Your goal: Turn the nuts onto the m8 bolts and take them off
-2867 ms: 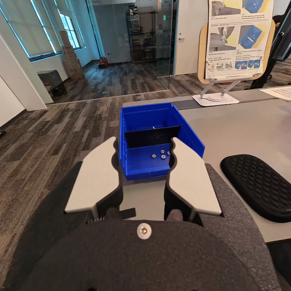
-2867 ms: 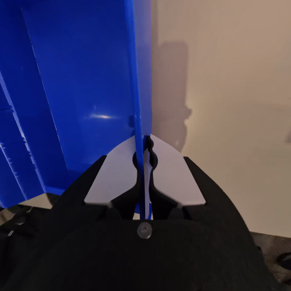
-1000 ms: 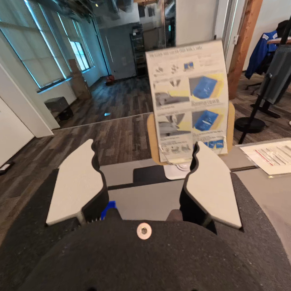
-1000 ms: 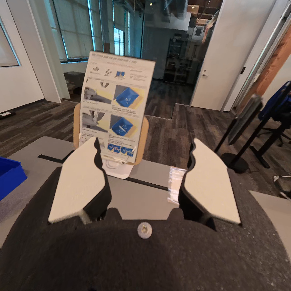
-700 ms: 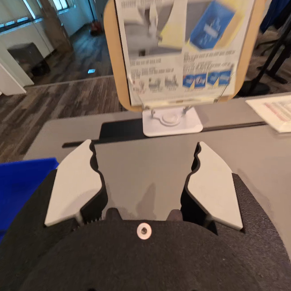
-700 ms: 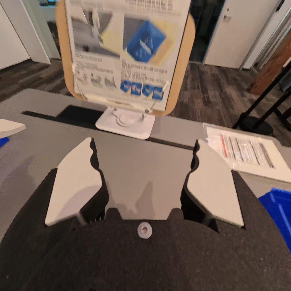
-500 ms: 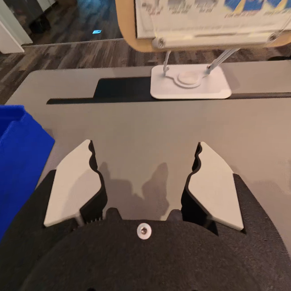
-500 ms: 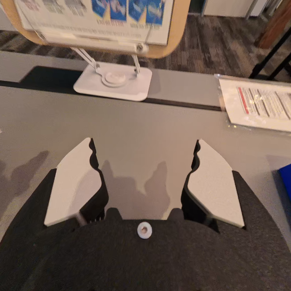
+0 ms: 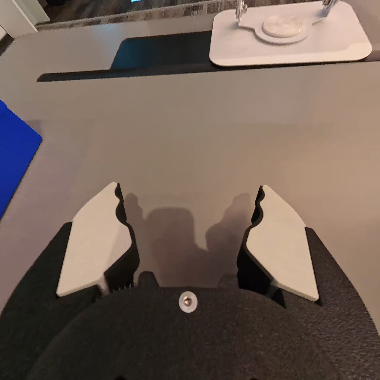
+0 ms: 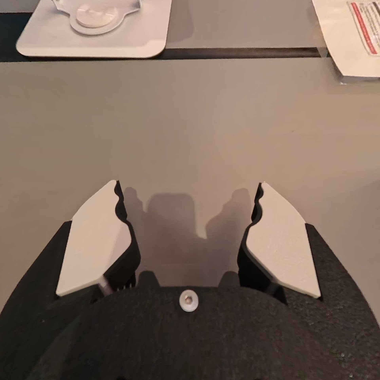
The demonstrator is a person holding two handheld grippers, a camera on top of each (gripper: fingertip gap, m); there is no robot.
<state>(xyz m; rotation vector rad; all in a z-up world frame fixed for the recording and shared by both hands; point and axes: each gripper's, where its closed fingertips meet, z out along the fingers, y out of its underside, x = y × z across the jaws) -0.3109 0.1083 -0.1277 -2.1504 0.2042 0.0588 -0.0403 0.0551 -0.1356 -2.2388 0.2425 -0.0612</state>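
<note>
My left gripper (image 9: pixel 189 187) is open and empty, low over the bare grey table (image 9: pixel 195 127). My right gripper (image 10: pixel 189 184) is open and empty too, low over the same grey table (image 10: pixel 185 115). A corner of the blue bin (image 9: pixel 14 152) shows at the left edge of the left wrist view. No nuts or bolts are in view.
The white base of the instruction-sheet stand sits at the back of the table in the left wrist view (image 9: pixel 287 37) and in the right wrist view (image 10: pixel 92 30). A black slot (image 9: pixel 160 53) runs along the table's back. A laminated paper sheet (image 10: pixel 353 39) lies at the back right.
Both grippers have tilted down and dropped close to the table. 2.9 s ago the right gripper was shut on the blue bin's wall; it is open now. The left stayed open.
</note>
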